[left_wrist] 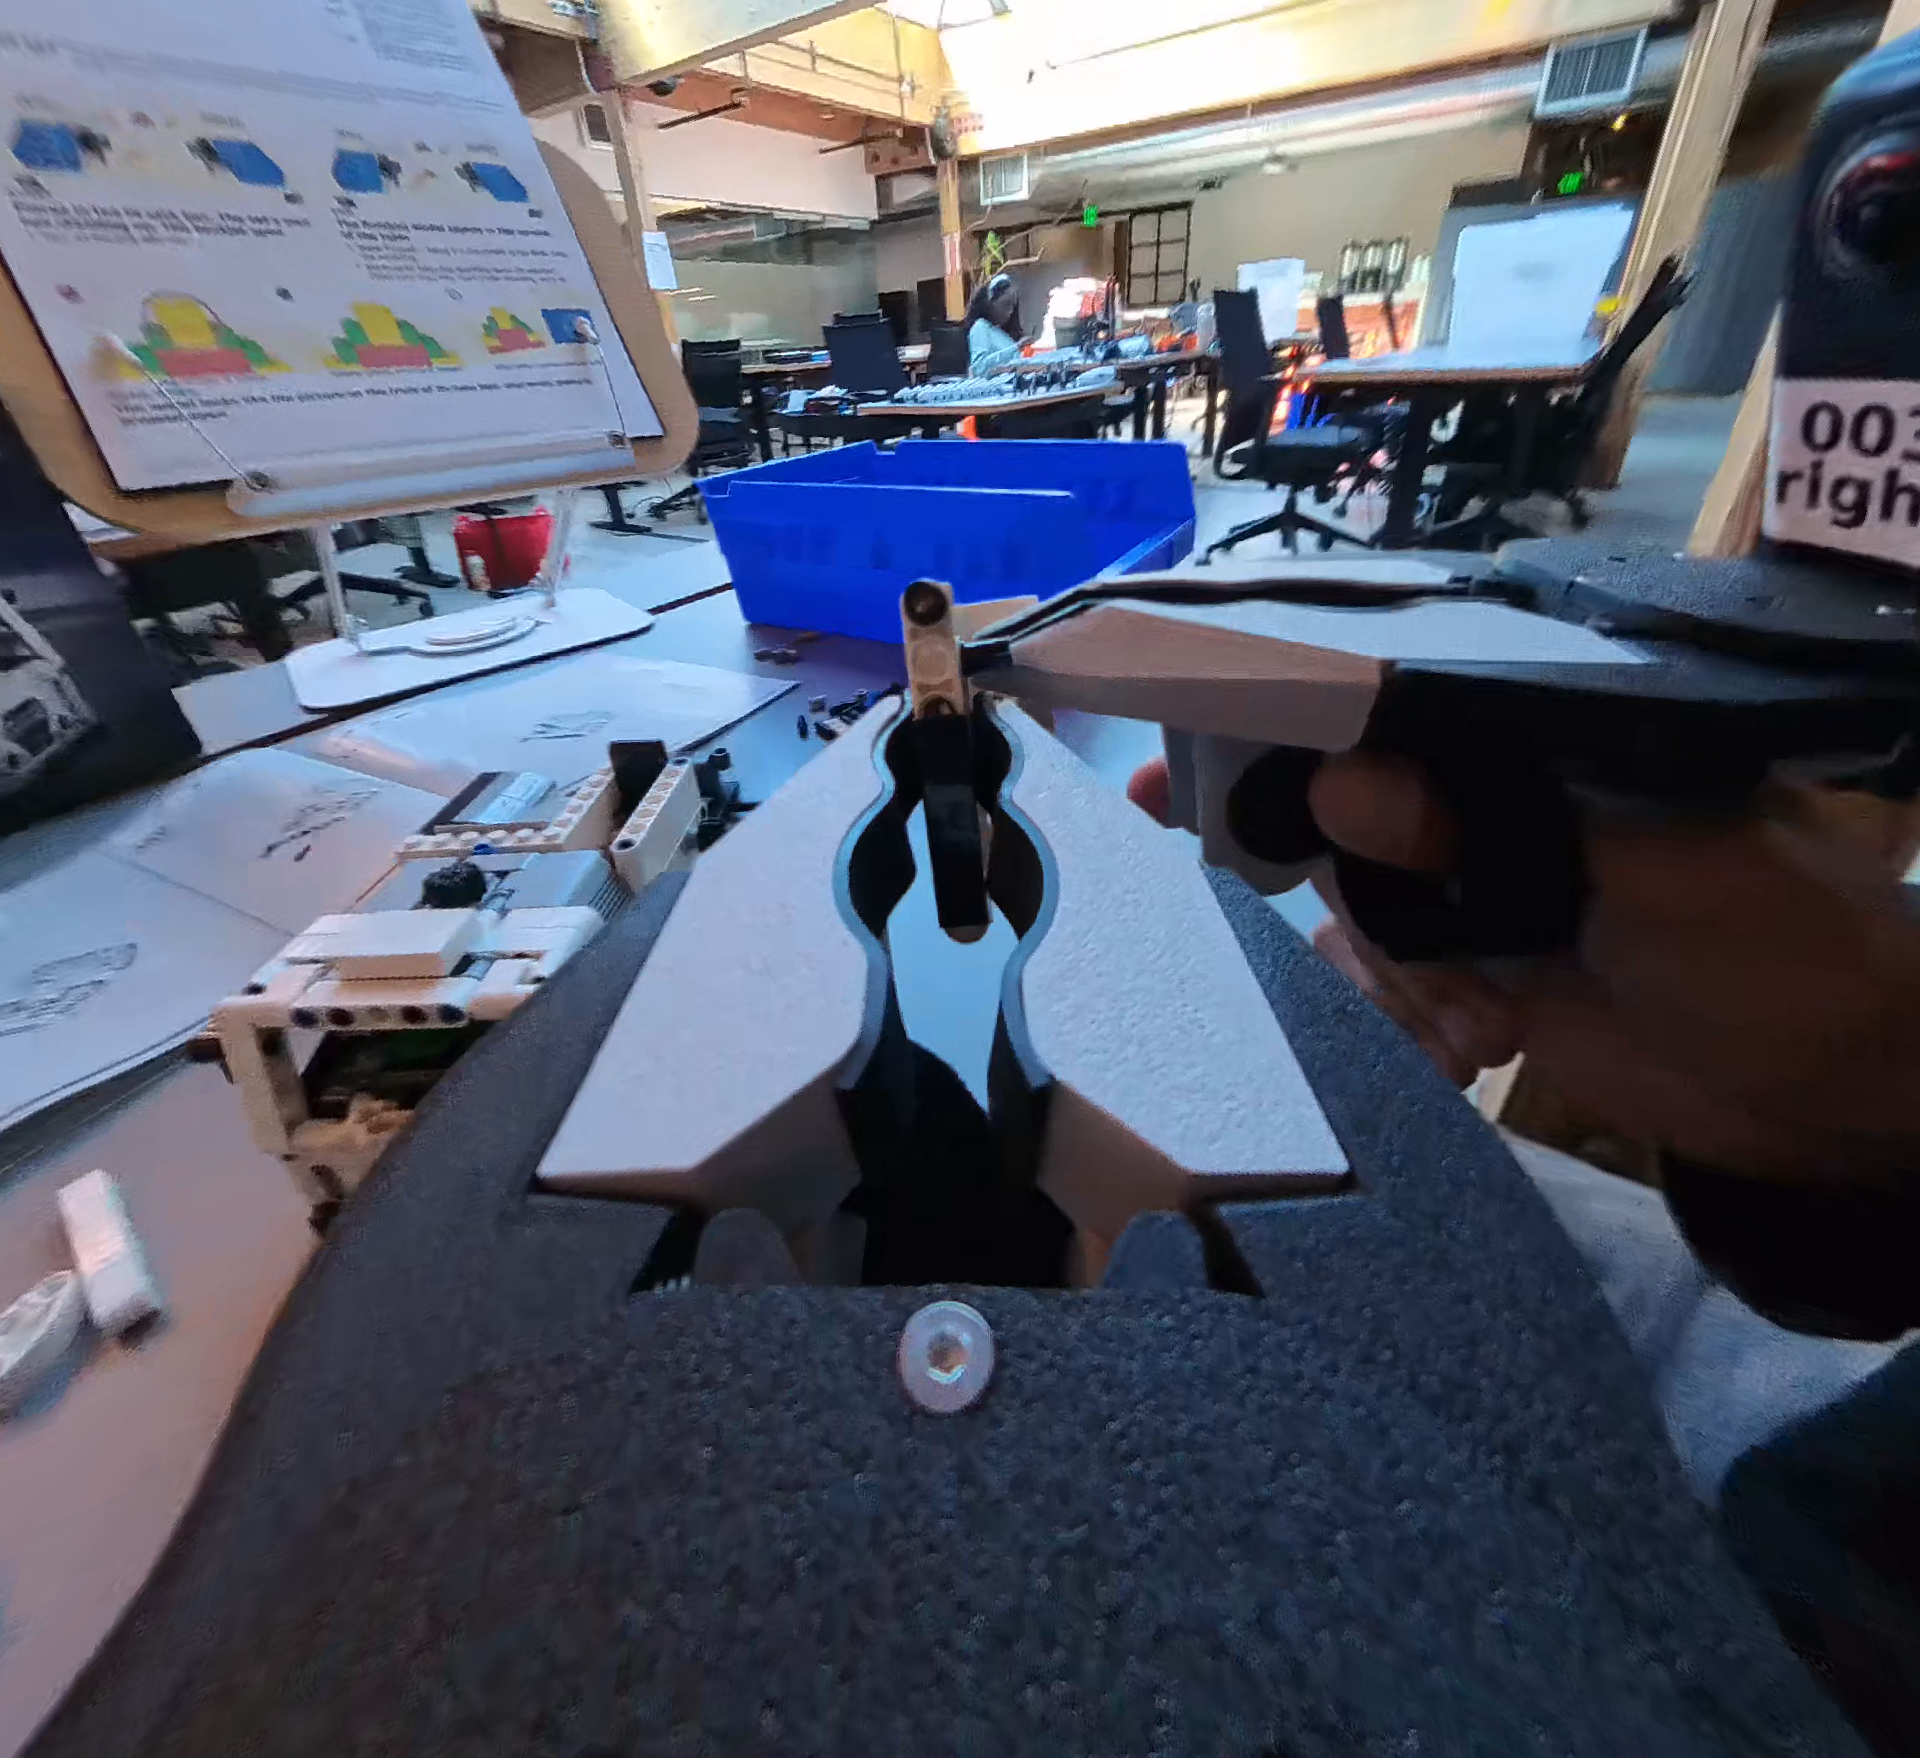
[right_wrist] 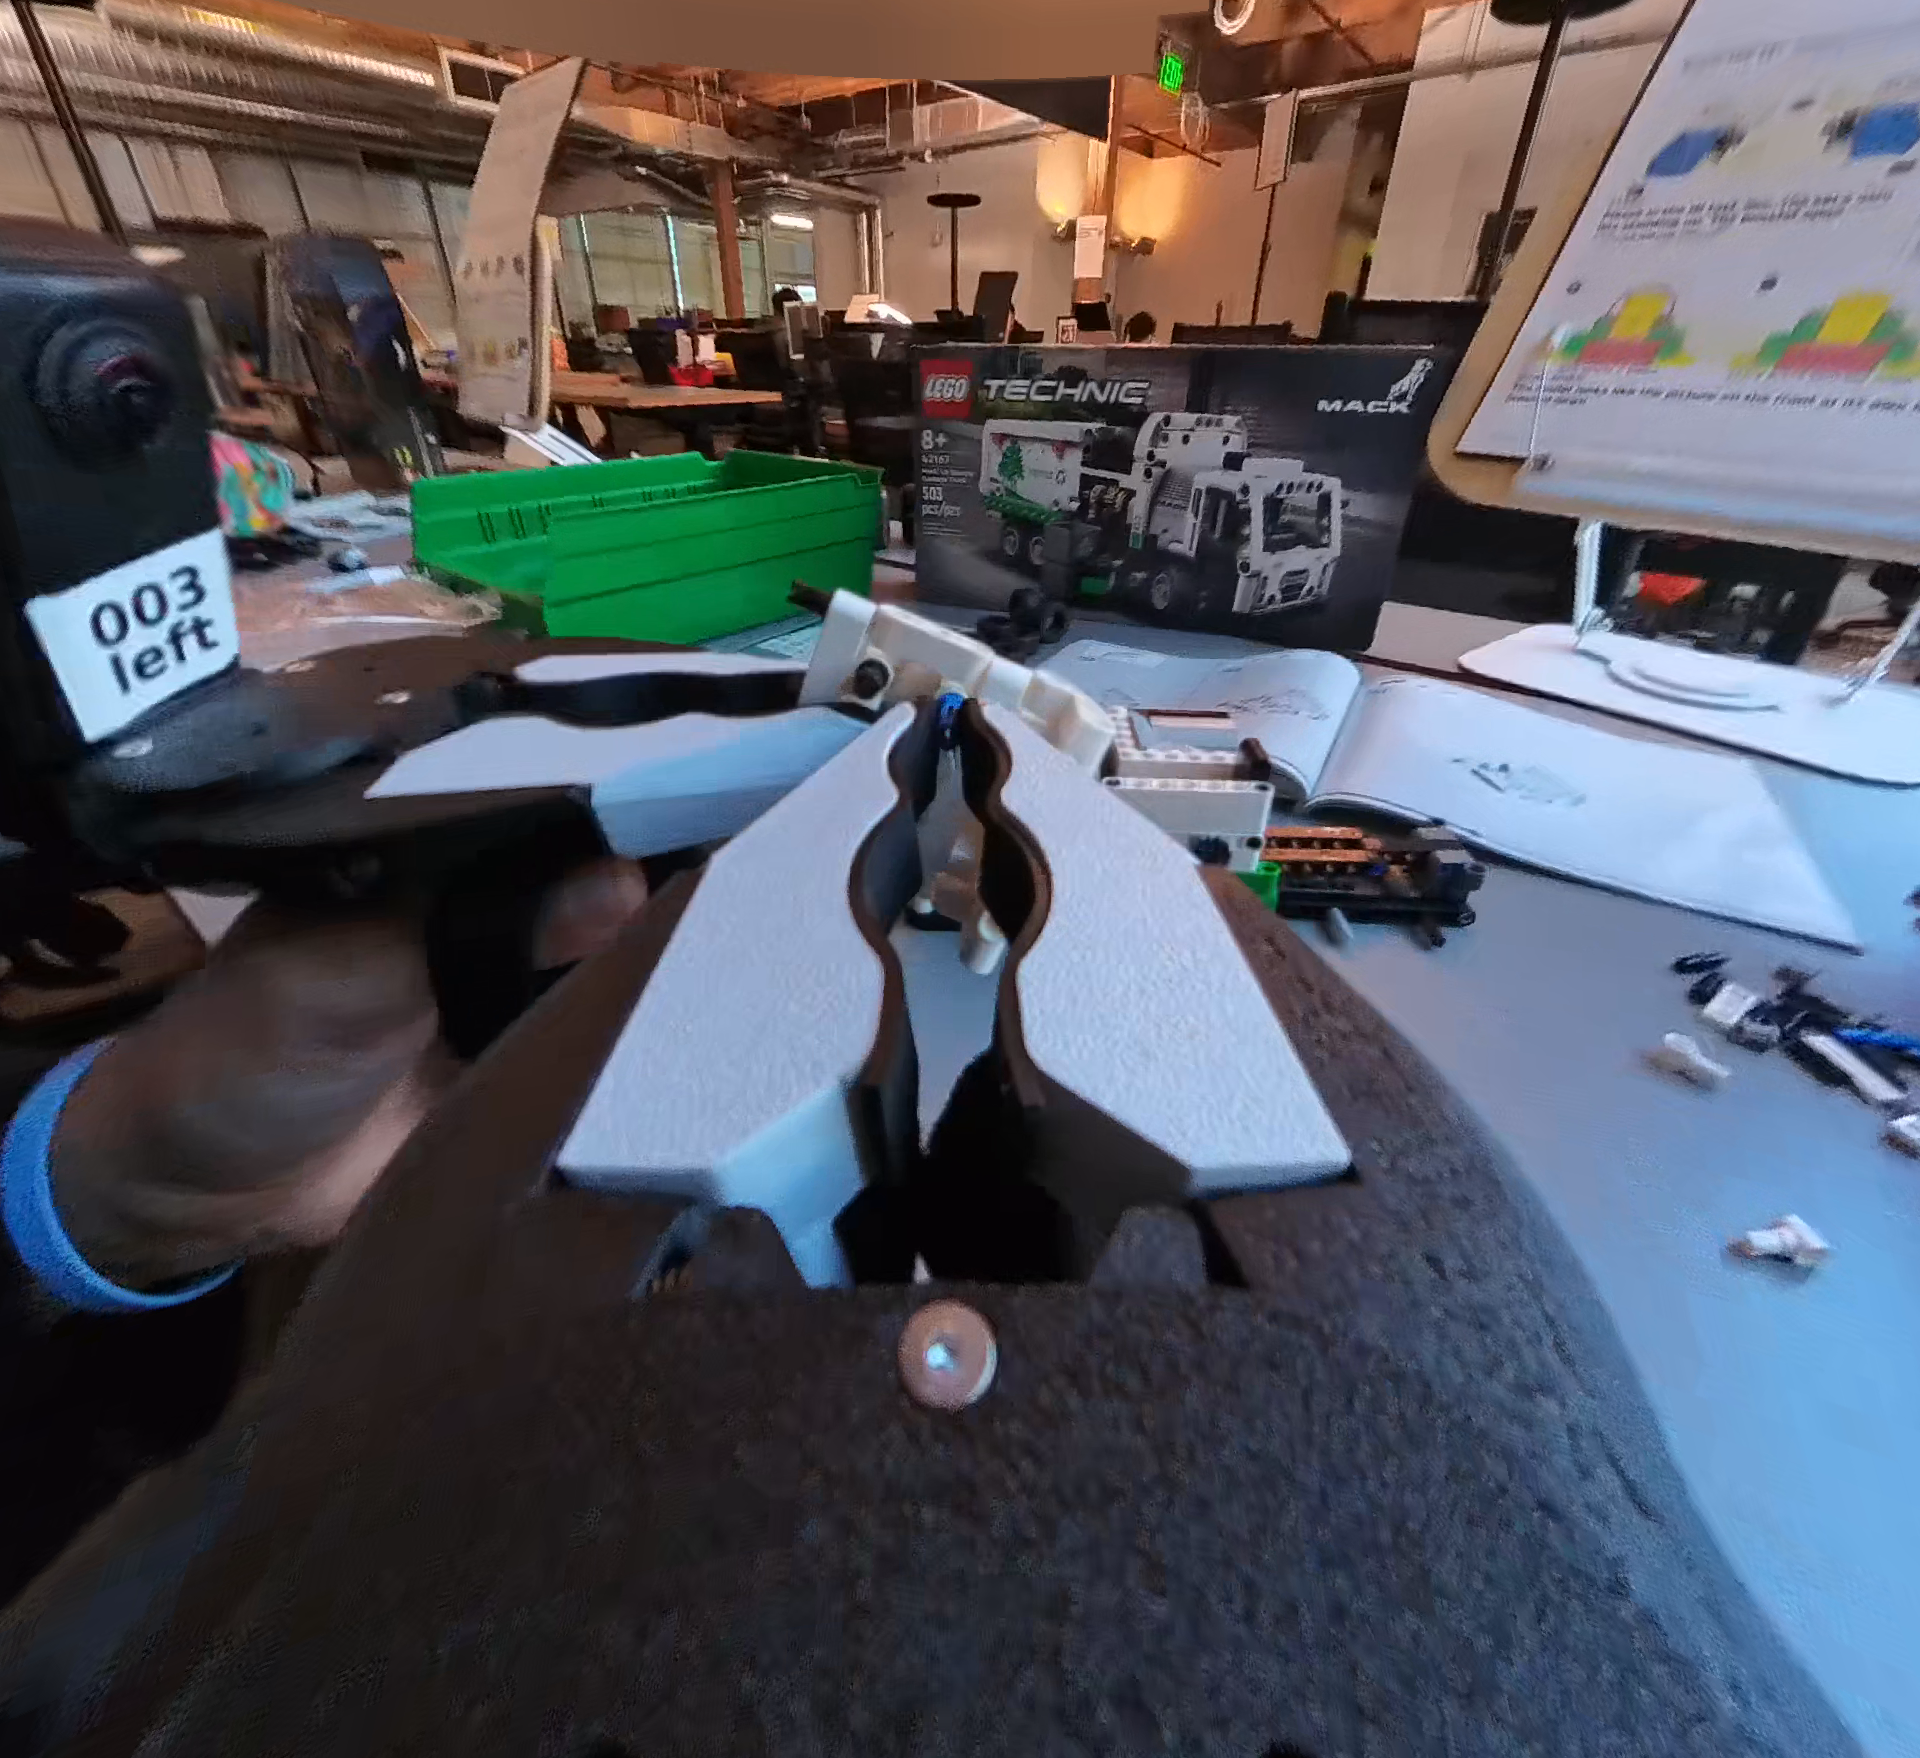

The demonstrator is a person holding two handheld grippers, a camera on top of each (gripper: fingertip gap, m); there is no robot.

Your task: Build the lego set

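Left gripper (left_wrist: 940, 721): jaws closing on a small beam piece (left_wrist: 932, 648), lifted above the desk, with the part-built truck (left_wrist: 416, 960) sitting to its left.
Right gripper (right_wrist: 943, 721): pinching the same white assembly from the other side, a blue pin (right_wrist: 945, 709) at its tips.
Risk: both tips are crowding one joint; misaligned pushing could be popping the piece loose onto the desk.
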